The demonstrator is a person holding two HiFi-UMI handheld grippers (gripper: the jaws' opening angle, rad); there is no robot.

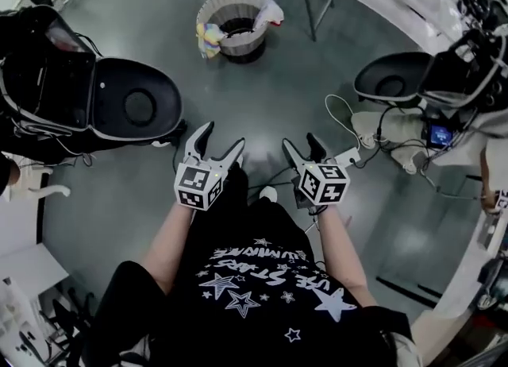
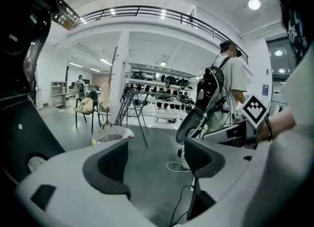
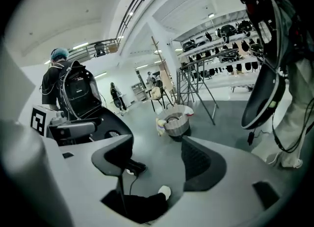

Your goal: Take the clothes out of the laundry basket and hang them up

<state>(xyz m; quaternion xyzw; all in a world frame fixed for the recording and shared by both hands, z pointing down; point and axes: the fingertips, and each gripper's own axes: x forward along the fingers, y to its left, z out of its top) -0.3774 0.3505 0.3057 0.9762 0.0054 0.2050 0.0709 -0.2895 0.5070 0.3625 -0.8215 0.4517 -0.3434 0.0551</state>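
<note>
- Left gripper and right gripper hover over the glossy grey floor, jaws wide apart and empty.
- The round, ribbed white laundry basket stands well ahead, soft clothes draped over its rim.

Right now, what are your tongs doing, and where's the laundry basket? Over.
Left tongs open, empty. Right tongs open, empty. Laundry basket ahead on the floor, clothes over its rim, untouched. Cable lies off to the right.

Probably a lab hall: mezzanine railing, shelves of gear, grey floor.
</note>
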